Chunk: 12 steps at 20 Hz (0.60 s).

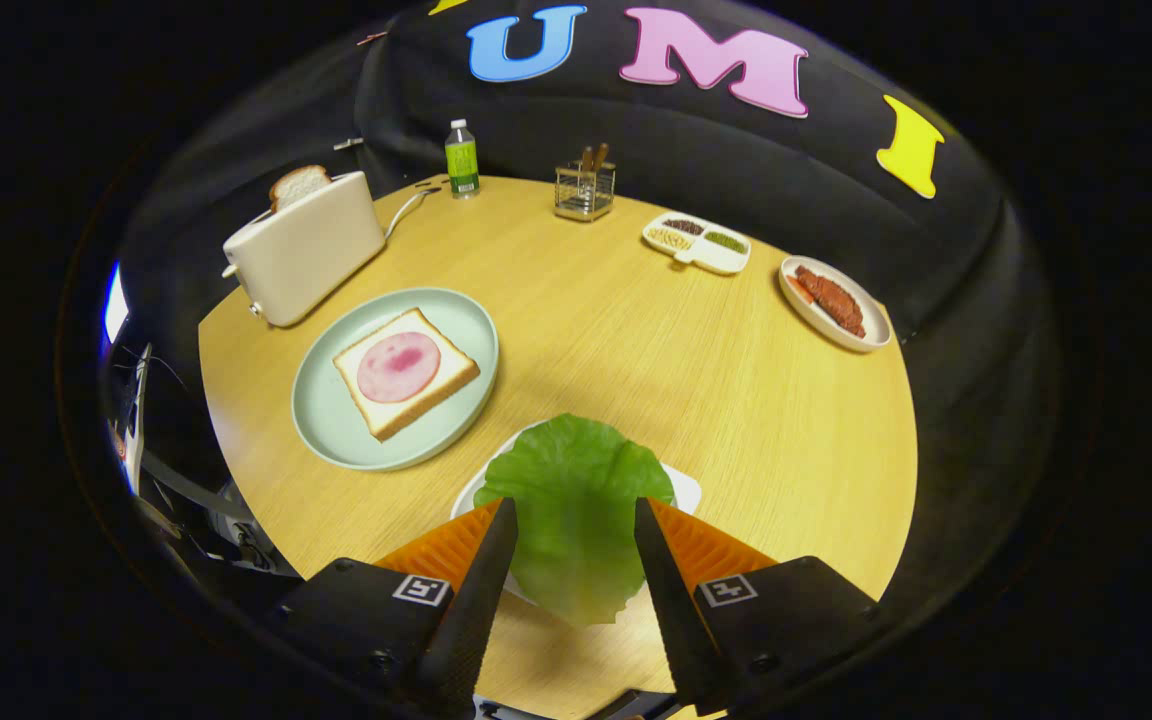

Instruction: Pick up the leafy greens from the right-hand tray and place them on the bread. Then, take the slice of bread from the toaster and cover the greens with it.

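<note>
A green lettuce leaf [576, 500] lies on a small white tray [684, 492] close in front of me. My gripper [573, 512] hovers over it, open, with a finger on either side of the leaf's middle. The leaf spreads out past both fingertips [501, 525]. Beyond and to the left, a pale green plate [336, 430] holds a bread slice [406, 372] topped with a round pink ham slice [398, 366]. Behind the plate stands a cream toaster [304, 258] with a second bread slice [298, 184] sticking up out of its slot.
At the far side of the round wooden table [736, 400] stand a green bottle [461, 158], a wire holder with sticks [584, 186], a divided white dish [696, 243] and an oval dish of reddish meat [833, 302]. The toaster cord [411, 205] trails toward the bottle.
</note>
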Each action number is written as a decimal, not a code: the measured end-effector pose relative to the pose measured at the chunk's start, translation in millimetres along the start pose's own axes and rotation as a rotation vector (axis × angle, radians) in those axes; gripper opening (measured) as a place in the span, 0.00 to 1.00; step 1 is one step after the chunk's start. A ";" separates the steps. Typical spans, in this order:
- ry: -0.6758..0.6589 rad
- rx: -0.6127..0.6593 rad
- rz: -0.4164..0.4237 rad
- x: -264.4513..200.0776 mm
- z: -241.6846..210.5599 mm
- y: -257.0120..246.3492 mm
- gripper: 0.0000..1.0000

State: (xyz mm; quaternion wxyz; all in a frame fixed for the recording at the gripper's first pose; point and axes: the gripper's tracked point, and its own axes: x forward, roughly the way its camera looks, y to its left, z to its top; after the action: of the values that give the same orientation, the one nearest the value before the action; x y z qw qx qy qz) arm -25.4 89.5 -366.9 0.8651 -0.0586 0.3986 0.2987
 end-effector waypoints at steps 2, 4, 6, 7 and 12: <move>0.043 0.007 0.006 13.5 -10.6 0.9 0.75; 0.083 0.010 0.005 22.2 -22.8 -1.2 0.69; 0.116 0.010 0.009 28.9 -34.5 0.4 0.69; 0.120 0.015 0.025 30.5 -36.6 3.0 0.69; 0.111 0.017 0.035 29.5 -39.0 2.5 0.61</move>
State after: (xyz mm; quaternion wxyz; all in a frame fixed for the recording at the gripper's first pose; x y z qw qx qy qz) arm -37.5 92.2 -414.2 0.8369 -0.0606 0.4494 0.3066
